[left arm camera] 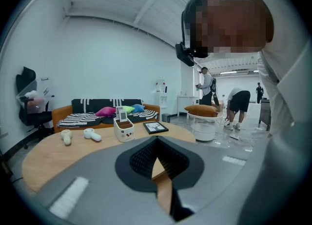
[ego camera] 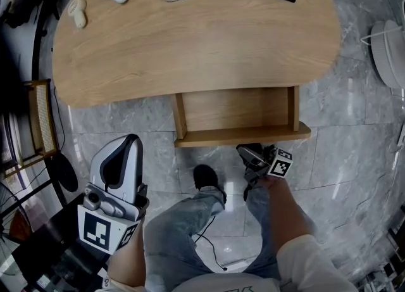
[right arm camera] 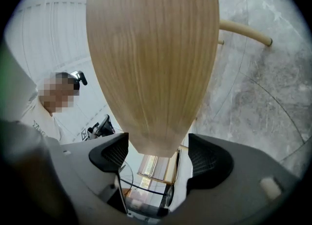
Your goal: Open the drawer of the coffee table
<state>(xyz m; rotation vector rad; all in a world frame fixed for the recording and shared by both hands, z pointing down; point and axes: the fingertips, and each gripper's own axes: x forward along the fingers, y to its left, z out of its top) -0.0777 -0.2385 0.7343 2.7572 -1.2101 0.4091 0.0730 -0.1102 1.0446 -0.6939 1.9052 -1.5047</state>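
here the right hand-held gripper point(right arm camera: 158, 154) straddles the drawer front point(ego camera: 243, 135), jaws apart; left hand-held gripper point(left arm camera: 156, 141) closed.

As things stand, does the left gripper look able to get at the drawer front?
Probably yes: the left gripper hangs apart from the drawer front, with only bare floor between; the right gripper sits near its right end.

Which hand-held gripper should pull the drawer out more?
Right. The right hand-held gripper sits at the drawer front, jaws apart; the left hand-held gripper is off to the side, jaws together.
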